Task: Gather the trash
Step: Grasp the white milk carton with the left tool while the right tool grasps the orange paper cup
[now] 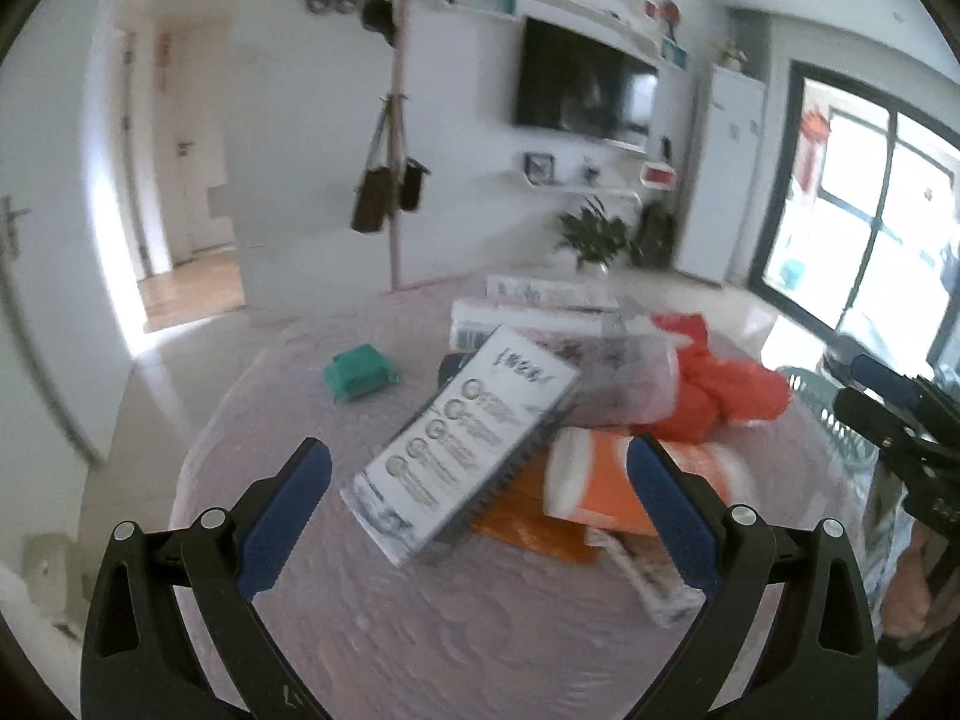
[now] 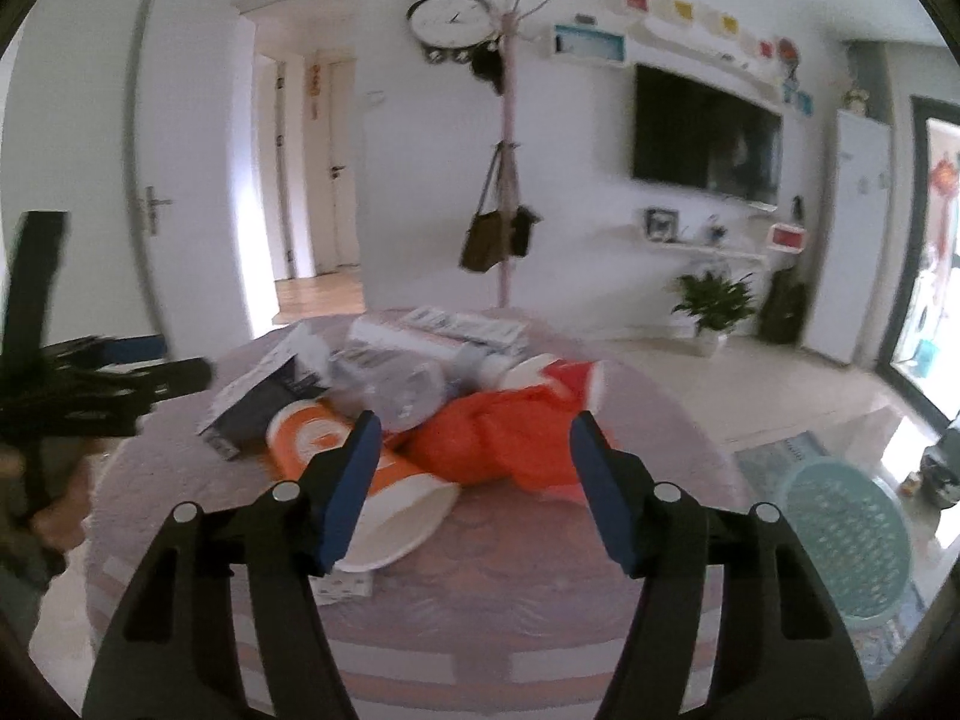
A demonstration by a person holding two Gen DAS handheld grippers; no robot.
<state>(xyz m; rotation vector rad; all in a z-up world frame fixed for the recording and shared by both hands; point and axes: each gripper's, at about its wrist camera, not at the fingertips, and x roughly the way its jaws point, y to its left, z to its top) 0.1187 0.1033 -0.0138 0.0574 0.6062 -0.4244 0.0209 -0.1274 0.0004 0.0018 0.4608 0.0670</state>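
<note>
Trash is piled on a round pink-covered table (image 1: 420, 630). My left gripper (image 1: 480, 468) is open and empty above a flat white printed box (image 1: 468, 438) that lies tilted on the pile. Beside it lie an orange-and-white paper cup (image 1: 594, 480), a crumpled red plastic bag (image 1: 714, 390) and a clear plastic bag (image 1: 624, 384). My right gripper (image 2: 474, 438) is open and empty, hovering over the red bag (image 2: 510, 438) and the paper cup (image 2: 366, 480). A teal laundry-style basket (image 2: 852, 534) stands on the floor to the right.
A small green box (image 1: 360, 375) sits apart at the table's left. White cartons (image 1: 540, 312) lie at the table's far side. A coat rack (image 2: 507, 180), a TV (image 2: 702, 132) and a potted plant (image 2: 714, 306) stand beyond. The other gripper shows at the right edge (image 1: 900, 420).
</note>
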